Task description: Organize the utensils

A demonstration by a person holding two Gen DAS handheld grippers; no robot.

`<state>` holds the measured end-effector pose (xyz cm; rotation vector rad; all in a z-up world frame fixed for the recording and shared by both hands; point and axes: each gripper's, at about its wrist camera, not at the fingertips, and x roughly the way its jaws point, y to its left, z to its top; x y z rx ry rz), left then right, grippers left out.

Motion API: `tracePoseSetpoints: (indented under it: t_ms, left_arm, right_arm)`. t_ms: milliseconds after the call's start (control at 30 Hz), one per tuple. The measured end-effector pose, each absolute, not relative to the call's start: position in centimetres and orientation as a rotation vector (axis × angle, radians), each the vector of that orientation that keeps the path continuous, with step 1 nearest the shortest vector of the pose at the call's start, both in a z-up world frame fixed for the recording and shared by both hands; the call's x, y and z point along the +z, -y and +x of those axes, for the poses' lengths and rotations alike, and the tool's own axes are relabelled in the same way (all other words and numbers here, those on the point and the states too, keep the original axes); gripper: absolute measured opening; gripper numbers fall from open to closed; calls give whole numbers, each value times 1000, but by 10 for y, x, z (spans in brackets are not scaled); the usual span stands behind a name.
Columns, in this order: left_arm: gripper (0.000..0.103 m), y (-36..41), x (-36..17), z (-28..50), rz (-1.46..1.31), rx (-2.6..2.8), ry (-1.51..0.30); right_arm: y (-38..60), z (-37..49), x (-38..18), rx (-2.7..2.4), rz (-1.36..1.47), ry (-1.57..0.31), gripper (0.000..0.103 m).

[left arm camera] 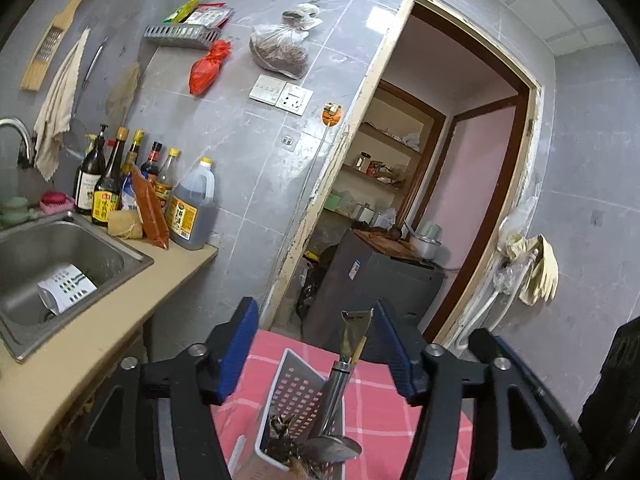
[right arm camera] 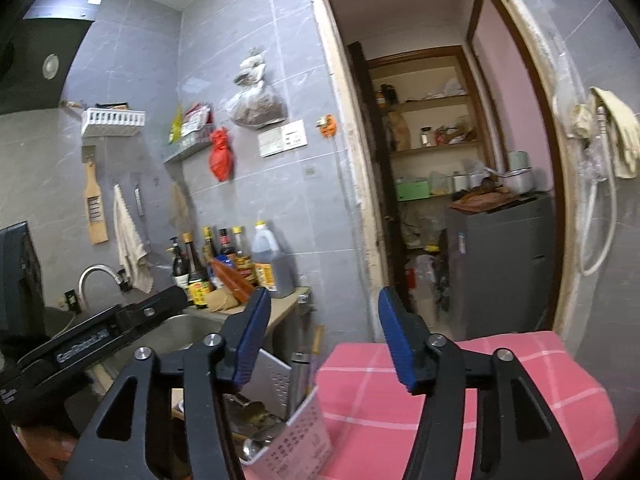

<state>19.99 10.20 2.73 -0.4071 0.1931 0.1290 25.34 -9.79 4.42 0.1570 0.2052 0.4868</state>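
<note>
Utensil holder (left arm camera: 298, 408) runs off the bottom edge in the left wrist view, so can't see its base. In the right wrist view the gripper arm covers its left side and what's inside is a murky jumble, can't tell spoon from ladle tbh. Bottle labels (left arm camera: 105, 204) too small to read. Pantry shelves (right arm camera: 436, 148) thru the doorway are just blurry clutter, no idea what's on them.

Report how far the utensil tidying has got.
Done, it seems: utensils stand in the holder on the pink cloth. In hand: nothing; the left gripper and right gripper are open and empty. Left: possibly the second holder lying in the sink.
</note>
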Motion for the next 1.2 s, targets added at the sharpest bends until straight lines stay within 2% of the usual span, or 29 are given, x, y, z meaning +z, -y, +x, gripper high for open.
tracePoseSetpoints:
  t_ms: [200, 333, 433, 667, 1200]
  left_arm:
    - [80, -93, 40, 179, -347, 126, -235]
    - [96, -85, 46, 160, -320, 115, -264]
    - [102, -77, 49, 143, -298, 107, -281]
    - [102, -58, 50, 103, -223, 63, -332]
    - [102, -53, -5, 42, -172, 28, -478]
  right_arm:
    - [127, 233, 56, 398, 152, -220, 71]
    - [147, 211, 63, 344, 136, -224, 85]
    - [163, 187, 69, 301, 125, -226, 93]
    - [190, 131, 77, 232, 88, -233, 101]
    - [226, 36, 32, 91, 106, -314, 101]
